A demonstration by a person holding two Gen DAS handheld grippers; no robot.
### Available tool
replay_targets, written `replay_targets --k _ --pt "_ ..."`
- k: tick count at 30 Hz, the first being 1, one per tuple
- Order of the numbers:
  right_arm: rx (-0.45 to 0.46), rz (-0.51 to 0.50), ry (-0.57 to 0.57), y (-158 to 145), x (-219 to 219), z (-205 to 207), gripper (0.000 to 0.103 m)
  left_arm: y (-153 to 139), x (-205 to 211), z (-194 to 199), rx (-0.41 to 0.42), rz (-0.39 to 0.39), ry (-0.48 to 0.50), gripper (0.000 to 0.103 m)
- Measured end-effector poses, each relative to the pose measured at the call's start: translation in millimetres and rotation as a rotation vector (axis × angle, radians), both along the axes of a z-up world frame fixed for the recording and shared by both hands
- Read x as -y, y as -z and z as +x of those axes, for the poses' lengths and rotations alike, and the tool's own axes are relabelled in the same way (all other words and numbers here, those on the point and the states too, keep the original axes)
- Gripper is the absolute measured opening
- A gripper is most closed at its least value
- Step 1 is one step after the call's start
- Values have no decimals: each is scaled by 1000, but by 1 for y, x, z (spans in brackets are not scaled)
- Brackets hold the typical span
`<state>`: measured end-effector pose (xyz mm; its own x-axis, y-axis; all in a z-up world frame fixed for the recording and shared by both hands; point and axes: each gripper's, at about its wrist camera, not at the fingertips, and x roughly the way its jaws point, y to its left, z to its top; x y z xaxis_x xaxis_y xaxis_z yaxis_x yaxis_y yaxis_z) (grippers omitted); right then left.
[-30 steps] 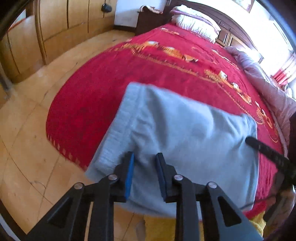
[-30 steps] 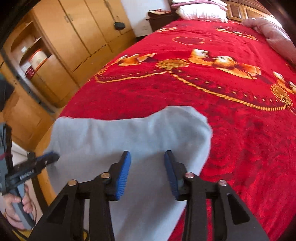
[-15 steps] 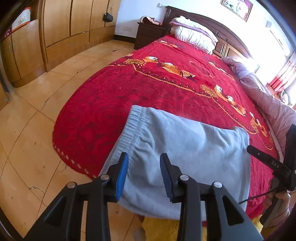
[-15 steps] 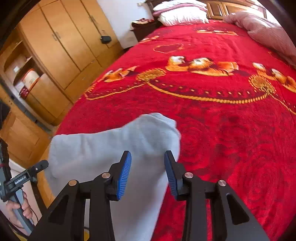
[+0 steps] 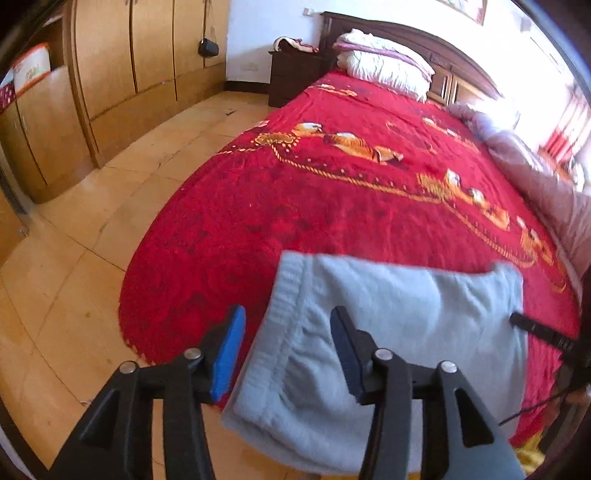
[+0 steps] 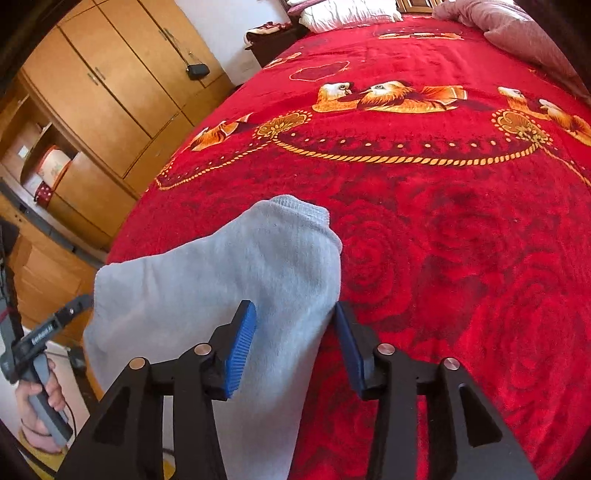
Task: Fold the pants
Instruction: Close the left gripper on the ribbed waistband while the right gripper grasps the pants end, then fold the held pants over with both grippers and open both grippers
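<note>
Reading blurred lettering on left tongs (image 6: pixel 79 308).

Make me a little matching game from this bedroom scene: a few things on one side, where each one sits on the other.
Things:
1. grey pants
2. white pillow
3. small black bag
4. pink quilt

Places:
a. hanging on the wooden wardrobe
b. at the headboard end of the bed
c. bunched along the bed's far side
d. at the near edge of the red blanket

Pairs: 1-d, 2-b, 3-a, 4-c
</note>
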<state>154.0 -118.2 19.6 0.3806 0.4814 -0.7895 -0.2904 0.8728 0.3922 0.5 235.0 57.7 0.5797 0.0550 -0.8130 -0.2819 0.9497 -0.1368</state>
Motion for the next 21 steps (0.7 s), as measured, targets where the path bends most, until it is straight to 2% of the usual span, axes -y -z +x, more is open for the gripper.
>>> replay_targets --k 4,8,9,10,12,13,14,15,17,19,21 --pt "25 2 -35 3 -10 2 62 16 -7 22 -32 -63 36 56" --pt "73 -7 -37 5 -18 1 64 39 -6 35 -59 -94 43 59" --pt "81 -3 -32 5 -19 0 62 42 -6 37 -45 -99 37 61" --pt "82 2 -30 4 -19 0 55 43 -6 36 -33 -102 29 62" --pt "78 26 -17 3 -18 0 41 42 -4 35 -23 -103 19 62" --pt "70 49 -16 3 -17 0 30 42 -3 34 -16 -96 18 61" --pt "64 68 -12 3 -17 1 22 42 -2 34 -11 -89 16 59" --pt "68 79 -2 1 -16 -1 21 41 1 32 0 -83 19 56" --pt "96 89 4 -8 -16 -8 19 39 2 29 19 -85 20 38" --pt "129 113 0 -22 -14 -15 18 32 3 23 40 -83 19 25" --pt "158 149 -14 -39 -11 -25 18 20 4 14 74 -100 22 22"
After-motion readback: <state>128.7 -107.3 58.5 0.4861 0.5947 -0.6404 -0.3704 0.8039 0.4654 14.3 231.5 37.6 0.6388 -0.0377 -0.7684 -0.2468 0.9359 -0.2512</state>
